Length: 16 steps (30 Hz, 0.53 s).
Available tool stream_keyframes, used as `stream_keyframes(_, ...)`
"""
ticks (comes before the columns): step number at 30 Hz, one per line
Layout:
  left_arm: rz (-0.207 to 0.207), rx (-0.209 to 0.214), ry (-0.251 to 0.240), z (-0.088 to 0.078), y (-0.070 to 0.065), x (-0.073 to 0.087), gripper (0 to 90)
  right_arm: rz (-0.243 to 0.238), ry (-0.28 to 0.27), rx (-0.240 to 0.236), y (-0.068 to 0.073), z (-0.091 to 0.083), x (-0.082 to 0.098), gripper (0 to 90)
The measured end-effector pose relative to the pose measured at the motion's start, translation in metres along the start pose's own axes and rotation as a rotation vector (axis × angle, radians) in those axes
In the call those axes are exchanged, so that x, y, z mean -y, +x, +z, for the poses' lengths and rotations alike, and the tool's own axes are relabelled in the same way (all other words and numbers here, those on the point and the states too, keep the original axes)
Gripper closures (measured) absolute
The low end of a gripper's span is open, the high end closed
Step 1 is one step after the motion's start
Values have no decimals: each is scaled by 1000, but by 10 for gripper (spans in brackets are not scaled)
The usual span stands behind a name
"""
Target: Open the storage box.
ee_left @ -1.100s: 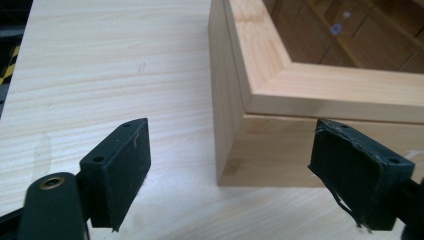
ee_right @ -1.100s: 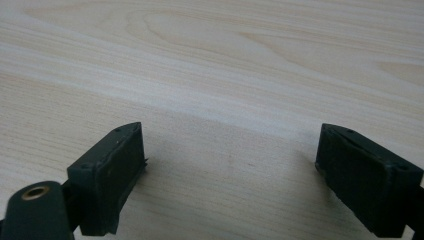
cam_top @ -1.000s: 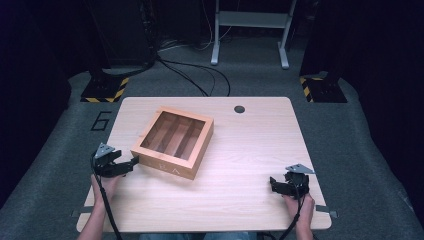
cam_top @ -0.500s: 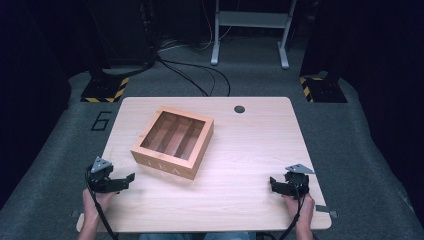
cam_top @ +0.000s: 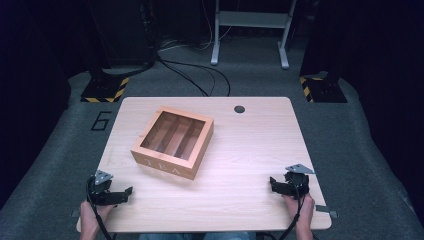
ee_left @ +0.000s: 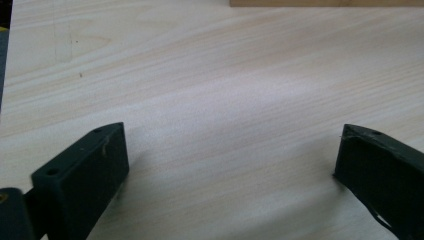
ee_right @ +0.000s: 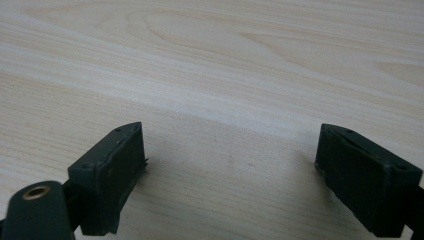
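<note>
A square wooden tea box (cam_top: 173,142) with a glass-windowed lid, shut and marked TEA on its near side, sits turned askew, left of centre on the table.

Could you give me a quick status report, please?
Left gripper open, empty, jaws just opened. Right gripper open, empty. Tea box untouched. Nothing in the way.

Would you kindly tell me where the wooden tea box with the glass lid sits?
In the high view, the wooden tea box sits left of centre on the pale table, beyond the left gripper.
</note>
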State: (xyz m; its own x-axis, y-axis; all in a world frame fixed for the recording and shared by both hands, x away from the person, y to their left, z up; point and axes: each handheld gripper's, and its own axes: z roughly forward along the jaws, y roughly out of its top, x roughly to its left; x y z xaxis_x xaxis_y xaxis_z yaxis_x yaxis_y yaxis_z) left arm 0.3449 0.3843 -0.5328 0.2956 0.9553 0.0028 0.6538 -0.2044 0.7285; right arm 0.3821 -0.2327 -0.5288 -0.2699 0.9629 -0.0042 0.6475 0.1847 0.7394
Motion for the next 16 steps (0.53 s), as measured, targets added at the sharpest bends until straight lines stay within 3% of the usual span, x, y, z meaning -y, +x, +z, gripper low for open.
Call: stream_keyframes(16,-6,0,7,0,2,0,0,6,-1,1,1,0,0,119)
